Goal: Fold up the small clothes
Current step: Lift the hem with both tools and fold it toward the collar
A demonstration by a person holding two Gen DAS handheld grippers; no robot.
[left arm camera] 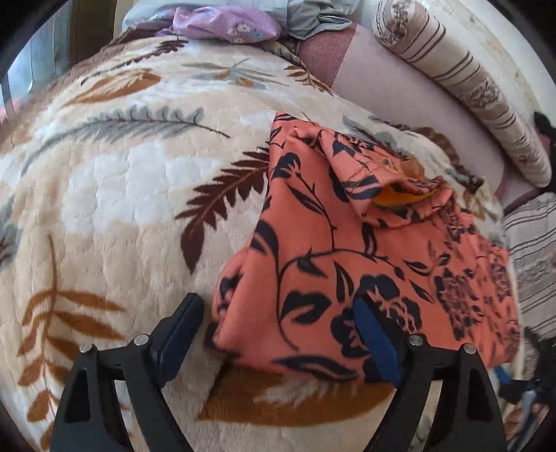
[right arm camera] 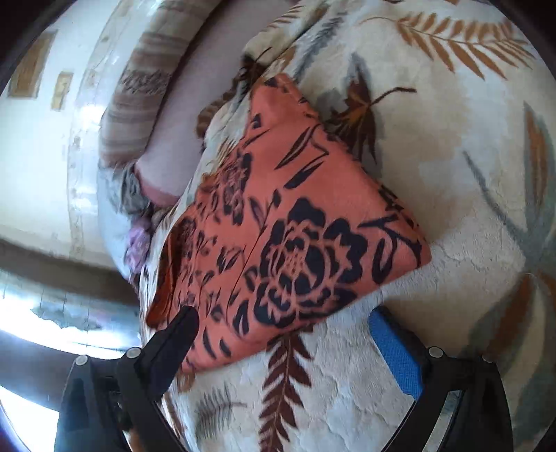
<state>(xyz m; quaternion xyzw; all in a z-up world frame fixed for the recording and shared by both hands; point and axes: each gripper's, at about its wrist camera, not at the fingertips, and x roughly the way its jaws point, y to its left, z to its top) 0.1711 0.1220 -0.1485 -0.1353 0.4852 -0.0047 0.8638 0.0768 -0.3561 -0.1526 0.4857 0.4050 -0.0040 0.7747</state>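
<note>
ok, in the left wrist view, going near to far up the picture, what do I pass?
left gripper → orange floral garment → leaf-print blanket → purple cloth

Bright daylight; a window [right arm camera: 52, 333] glares white left of the blanket [right arm camera: 451, 208]; fisheye edges bend, slight motion blur.

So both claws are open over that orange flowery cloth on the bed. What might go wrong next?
1. The orange garment lies on a plush leaf-print blanket; the open left gripper might pinch blanket pile along with the hem.
2. A loose flap bunches on top; lifting may undo it.
3. The right gripper straddles one corner and may catch a single layer.
</note>
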